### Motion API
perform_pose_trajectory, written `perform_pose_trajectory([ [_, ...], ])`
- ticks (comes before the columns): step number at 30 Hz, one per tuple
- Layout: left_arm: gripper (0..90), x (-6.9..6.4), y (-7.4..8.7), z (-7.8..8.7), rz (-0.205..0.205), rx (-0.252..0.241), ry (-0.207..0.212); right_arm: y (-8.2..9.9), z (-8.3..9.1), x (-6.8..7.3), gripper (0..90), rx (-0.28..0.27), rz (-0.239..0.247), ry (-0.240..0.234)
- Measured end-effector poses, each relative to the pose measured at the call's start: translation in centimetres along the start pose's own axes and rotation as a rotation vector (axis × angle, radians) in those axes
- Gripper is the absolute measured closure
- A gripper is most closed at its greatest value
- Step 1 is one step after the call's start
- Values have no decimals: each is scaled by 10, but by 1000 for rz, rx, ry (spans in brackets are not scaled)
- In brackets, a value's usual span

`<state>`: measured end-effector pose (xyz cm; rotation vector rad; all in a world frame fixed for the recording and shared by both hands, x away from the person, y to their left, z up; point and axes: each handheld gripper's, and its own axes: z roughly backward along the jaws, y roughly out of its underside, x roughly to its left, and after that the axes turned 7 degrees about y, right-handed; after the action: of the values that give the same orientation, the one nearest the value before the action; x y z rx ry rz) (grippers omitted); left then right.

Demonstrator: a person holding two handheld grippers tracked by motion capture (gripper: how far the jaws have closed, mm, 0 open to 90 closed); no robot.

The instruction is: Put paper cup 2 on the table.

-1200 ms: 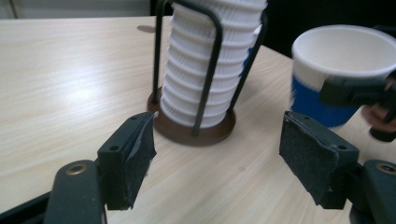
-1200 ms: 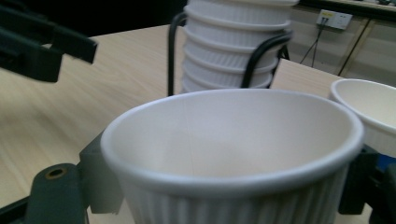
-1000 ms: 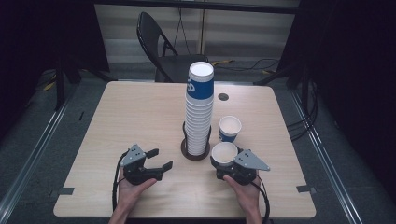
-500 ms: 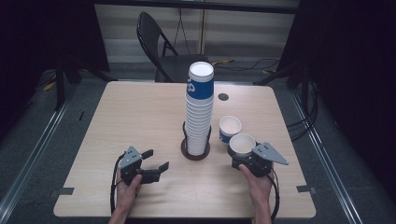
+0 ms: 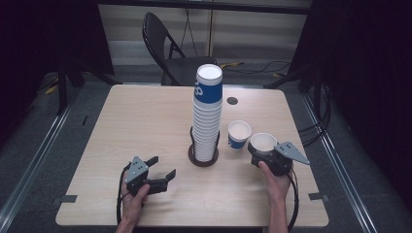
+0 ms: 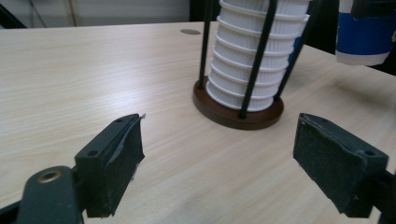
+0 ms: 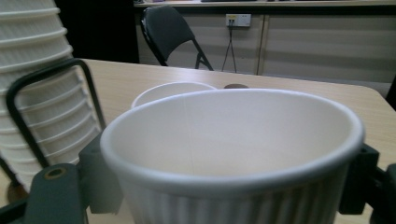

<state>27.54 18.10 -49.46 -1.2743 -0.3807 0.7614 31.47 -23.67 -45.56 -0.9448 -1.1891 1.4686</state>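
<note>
My left gripper (image 5: pixel 163 172) sits at seven o'clock on the table (image 5: pixel 141 116), its jaws just spread wide with nothing between them. At the centre, one wire holder (image 5: pixel 203 158) carries a single tall stack of nested paper cups (image 5: pixel 208 116), too many to count. At four o'clock stand two loose cups, both empty: one cup (image 5: pixel 239 134) on the table and, just beside it, the second cup (image 5: pixel 263 144), clamped in my right gripper (image 5: pixel 265 158).

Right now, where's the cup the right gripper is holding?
High view: the held cup sits upright in the right gripper at the table's right side, just right of the standing cup and the cup stack.
</note>
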Motion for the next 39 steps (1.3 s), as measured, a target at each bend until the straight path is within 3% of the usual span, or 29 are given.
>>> perform_pose_trajectory([
  [3,157,-2,1,1,-11,-16,-23,1,-7,-4,176,11,-6,14],
  [6,156,-1,1,3,-9,-34,-13,4,-15,-10,174,20,-9,40],
  [13,157,-2,3,5,-23,-58,-19,14,-29,-13,170,72,-13,34],
  [19,157,-6,3,4,-59,-56,-32,20,-31,-13,167,80,-27,22],
  [30,159,-7,3,5,-58,-61,-35,27,-31,-14,162,75,-29,20],
  [36,159,-9,3,3,-87,-49,-45,27,-29,-15,165,112,-9,33],
  [39,159,-9,3,2,-85,-47,-44,27,-28,-18,145,143,-32,35],
])
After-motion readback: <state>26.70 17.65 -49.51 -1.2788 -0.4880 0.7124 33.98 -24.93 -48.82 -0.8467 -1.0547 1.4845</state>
